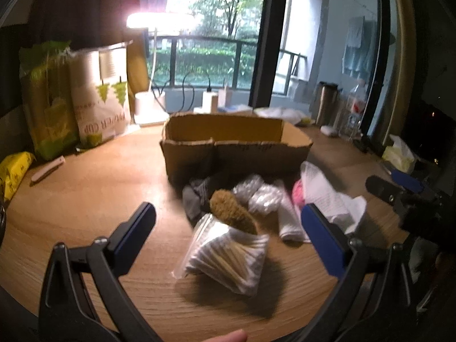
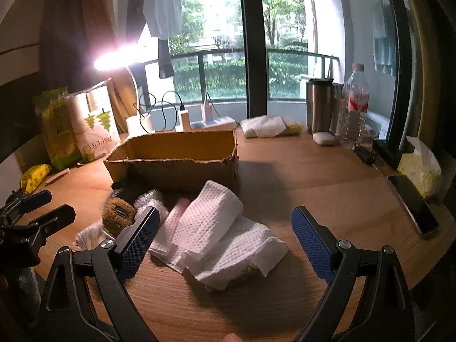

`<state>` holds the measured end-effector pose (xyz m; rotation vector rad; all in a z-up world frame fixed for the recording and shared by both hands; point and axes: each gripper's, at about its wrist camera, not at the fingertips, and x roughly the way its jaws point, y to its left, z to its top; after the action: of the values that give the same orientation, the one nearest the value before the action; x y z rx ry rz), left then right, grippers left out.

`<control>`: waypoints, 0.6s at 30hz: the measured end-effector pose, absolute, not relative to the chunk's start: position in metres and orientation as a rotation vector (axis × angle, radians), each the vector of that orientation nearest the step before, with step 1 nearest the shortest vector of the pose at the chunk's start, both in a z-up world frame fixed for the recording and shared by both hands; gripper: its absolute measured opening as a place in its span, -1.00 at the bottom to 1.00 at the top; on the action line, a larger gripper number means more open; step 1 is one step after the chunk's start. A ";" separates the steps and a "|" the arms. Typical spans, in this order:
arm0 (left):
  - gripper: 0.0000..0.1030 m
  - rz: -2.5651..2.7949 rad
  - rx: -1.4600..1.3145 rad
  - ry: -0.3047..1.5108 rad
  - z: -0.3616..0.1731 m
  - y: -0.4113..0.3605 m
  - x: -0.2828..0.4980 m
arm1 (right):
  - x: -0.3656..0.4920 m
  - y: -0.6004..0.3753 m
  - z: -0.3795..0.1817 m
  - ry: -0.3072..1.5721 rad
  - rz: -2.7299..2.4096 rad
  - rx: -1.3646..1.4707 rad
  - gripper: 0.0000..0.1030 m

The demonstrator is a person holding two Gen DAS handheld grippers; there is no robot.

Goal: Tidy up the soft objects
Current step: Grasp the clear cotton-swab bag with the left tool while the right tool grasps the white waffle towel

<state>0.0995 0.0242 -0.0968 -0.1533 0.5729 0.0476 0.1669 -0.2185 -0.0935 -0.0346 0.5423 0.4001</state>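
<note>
Take the cardboard box (image 1: pixel 236 148) as your landmark; it sits open-topped on the wooden table (image 1: pixel 85 199). Far to its left you have a yellow packet (image 1: pixel 14 173) at the table edge, then a green bag (image 1: pixel 47 99) and a white paper-cup bag (image 1: pixel 99 97) standing side by side, with a lit desk lamp (image 1: pixel 159 20) glaring behind the box's left corner.

Your left gripper (image 1: pixel 228 228) hangs released in front of the box, jaws spread wide with nothing between the pads. Below its gap lies a clear zip bag of cotton swabs (image 1: pixel 228 259). A brown bristly brush (image 1: pixel 230 213) rests on that bag's far edge, and a dark grey cloth (image 1: pixel 196 196) lies touching the box's front wall. Just right of the brush sit two crumpled lumps of bubble wrap (image 1: pixel 256 195).

Right of those, still in front of the box, is a pink item (image 2: pixel 182 203), mostly covered by the white waffle-weave towel (image 2: pixel 216 228), which lies loosely rolled and partly unfurled on the table. Your right gripper (image 2: pixel 225 242) is also released, its blue pads straddling the towel from above without touching it.

Behind and right of the box stand a steel tumbler (image 2: pixel 319 105) and a water bottle (image 2: pixel 354 105); further right, a tissue pack (image 2: pixel 421 168).
</note>
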 end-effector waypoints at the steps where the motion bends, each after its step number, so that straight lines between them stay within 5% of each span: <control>1: 0.99 0.047 -0.158 0.587 -0.101 0.026 0.103 | 0.169 -0.218 -0.096 0.552 0.403 -0.034 0.85; 8: 0.98 0.043 -0.191 0.689 -0.129 0.034 0.120 | 0.186 -0.209 -0.111 0.627 0.451 -0.028 0.84; 18: 0.96 0.028 -0.194 0.785 -0.151 0.035 0.131 | 0.205 -0.191 -0.128 0.699 0.498 -0.056 0.57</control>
<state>0.1306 0.0350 -0.1510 -0.1936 0.7855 0.0281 0.2045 -0.1910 -0.1281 -0.0558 0.6987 0.4981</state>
